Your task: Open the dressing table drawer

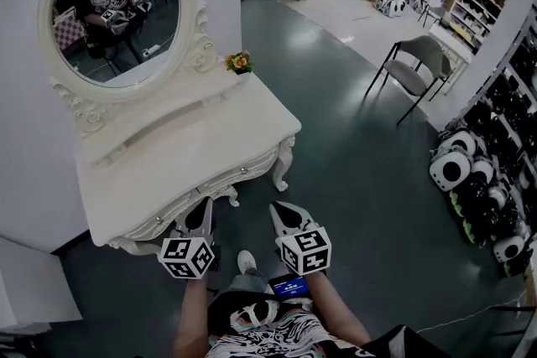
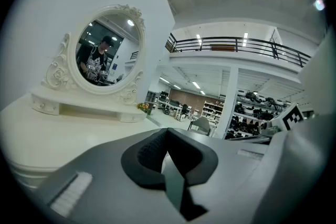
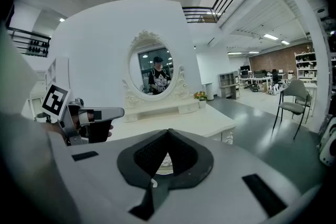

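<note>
At the approach step, left gripper (image 1: 204, 210) and right gripper (image 1: 279, 212) hang empty, fingers (image 2: 149, 152) together, the shut drawer (image 1: 222, 183) at twelve o'clock of the left one; next, fingers must part around its knob (image 1: 244, 170).

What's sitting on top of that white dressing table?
An oval mirror on a low shelf, and a small flower pot beside it. The drawer is shut, so its contents are hidden.

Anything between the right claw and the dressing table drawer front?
Nothing visible. The right claw, shut and empty, points at the drawer front of the white carved dressing table, with only open air above the grey floor between them. The left claw, also shut, hangs alongside at its left, not in the path.
</note>
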`<state>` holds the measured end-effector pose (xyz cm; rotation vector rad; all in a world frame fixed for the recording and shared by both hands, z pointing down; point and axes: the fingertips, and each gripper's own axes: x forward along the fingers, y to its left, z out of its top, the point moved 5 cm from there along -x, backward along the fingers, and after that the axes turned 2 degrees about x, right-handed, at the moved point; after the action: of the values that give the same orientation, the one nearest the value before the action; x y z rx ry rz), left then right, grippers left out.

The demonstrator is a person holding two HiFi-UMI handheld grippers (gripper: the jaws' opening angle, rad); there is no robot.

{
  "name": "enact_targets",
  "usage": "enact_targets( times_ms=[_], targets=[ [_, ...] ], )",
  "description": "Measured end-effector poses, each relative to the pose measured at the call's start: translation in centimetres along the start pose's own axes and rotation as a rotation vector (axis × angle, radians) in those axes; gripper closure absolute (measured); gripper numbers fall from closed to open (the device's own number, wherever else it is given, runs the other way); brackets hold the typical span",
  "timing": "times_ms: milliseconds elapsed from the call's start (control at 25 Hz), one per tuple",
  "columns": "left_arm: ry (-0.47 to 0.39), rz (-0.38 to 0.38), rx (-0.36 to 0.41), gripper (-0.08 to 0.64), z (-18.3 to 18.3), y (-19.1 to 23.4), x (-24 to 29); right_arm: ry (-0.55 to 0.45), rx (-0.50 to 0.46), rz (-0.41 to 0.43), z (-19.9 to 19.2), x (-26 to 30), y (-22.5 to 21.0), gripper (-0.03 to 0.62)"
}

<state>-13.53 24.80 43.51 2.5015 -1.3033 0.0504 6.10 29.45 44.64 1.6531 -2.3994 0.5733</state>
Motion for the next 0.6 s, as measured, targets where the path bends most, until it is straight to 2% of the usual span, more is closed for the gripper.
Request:
enact_targets(
  times_ms=[200,360,600],
  targets=[
    [0.019,0.025,0.018,0.558,-0.3,0.1,0.0,0.002,-0.008,-0.003,0.2,-0.3,-0.2,0.591],
    [-0.006,0.038,0.007,0.558,0.0,0.2,-0.4,0.008,-0.007,-0.007,0.0,-0.2,-0.6,0.591],
    [0.020,0.083,-0.009,0.558,-1.1,3.1,1.4,0.048,0.018,-0.020,-0.5,4.3,-2.2,0.584]
  ],
)
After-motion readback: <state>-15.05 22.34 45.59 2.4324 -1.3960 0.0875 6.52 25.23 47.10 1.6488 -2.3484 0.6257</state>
